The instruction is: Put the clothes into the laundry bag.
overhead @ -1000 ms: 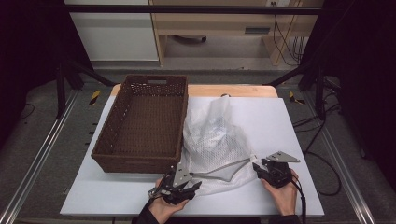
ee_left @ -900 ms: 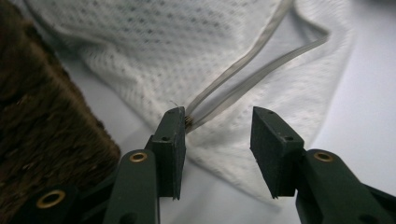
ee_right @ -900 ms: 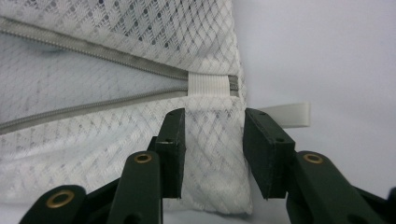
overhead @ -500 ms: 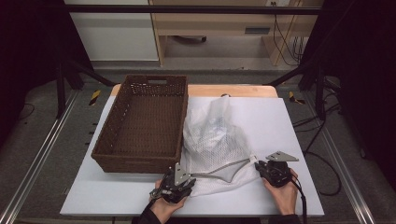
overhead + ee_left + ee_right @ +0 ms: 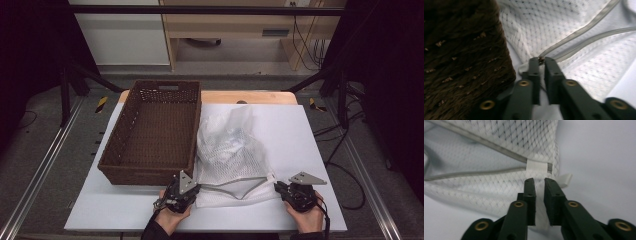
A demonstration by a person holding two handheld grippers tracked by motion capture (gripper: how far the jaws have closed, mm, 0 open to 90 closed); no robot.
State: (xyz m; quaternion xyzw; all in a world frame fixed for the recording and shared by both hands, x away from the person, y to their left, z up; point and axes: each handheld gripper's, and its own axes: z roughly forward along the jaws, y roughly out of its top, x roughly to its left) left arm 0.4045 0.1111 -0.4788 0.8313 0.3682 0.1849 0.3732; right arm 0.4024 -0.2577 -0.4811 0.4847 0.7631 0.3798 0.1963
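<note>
A white mesh bag point(image 5: 230, 150) with a grey zipper along its near edge lies on the white table point(image 5: 300, 130), right of a brown wicker basket point(image 5: 150, 172). My left gripper point(image 5: 194, 189) is at the bag's near left corner. In the left gripper view its jaws point(image 5: 540, 60) have just been closing and pinch the zipper end of the bag point(image 5: 574, 25), beside the basket's corner point(image 5: 461, 62). My right gripper point(image 5: 277, 186) is at the near right corner. Its jaws point(image 5: 539, 181) have just eased open slightly, with the mesh point(image 5: 486, 182) still between them.
The basket is empty and takes up the table's left half. The bag bulges with something pale inside. Bare white table lies right of and behind the bag. Dark frame rails run along both sides of the table.
Both pairs of jaws have narrowed onto the bag's near corners. The hands have hardly moved, and the bag lies as before.
</note>
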